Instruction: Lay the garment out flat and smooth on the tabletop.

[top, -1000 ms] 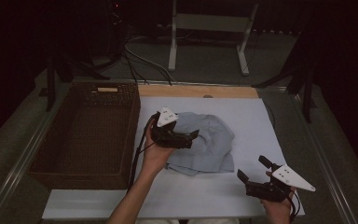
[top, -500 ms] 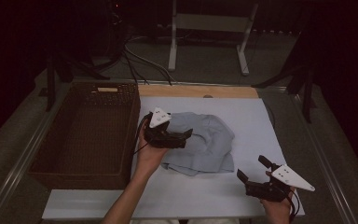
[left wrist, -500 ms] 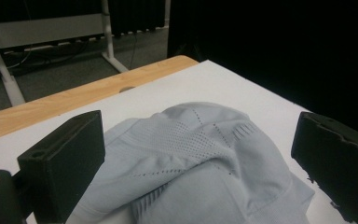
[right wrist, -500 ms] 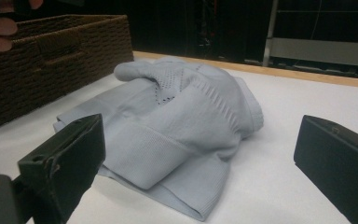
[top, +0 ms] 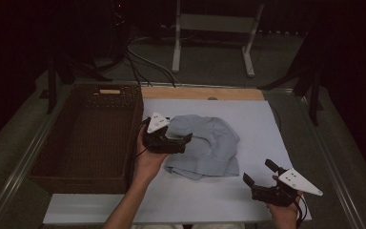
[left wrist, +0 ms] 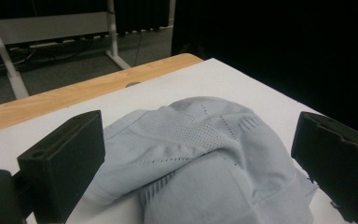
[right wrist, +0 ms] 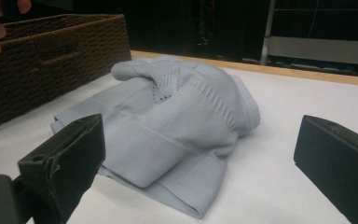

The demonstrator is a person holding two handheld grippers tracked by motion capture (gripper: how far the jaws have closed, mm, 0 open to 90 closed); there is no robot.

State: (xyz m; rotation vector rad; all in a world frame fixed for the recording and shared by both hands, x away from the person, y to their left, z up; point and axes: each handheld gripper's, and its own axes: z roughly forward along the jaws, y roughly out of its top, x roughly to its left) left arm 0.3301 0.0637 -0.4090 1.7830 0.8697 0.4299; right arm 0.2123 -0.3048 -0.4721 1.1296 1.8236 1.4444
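The grey garment (top: 205, 145) lies crumpled mid-table, its folds hiding its shape. The left gripper (top: 183, 141) hovers at its left edge, jaws spread; the right gripper (top: 259, 174), also spread, sits well apart.

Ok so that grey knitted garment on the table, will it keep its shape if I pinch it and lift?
Probably not. The grey garment lies crumpled in soft folds, so it would likely droop and unfold from the pinch. Its thin, perforated knit suggests it is light. Pushed across the white tabletop, it would probably bunch rather than slide whole.
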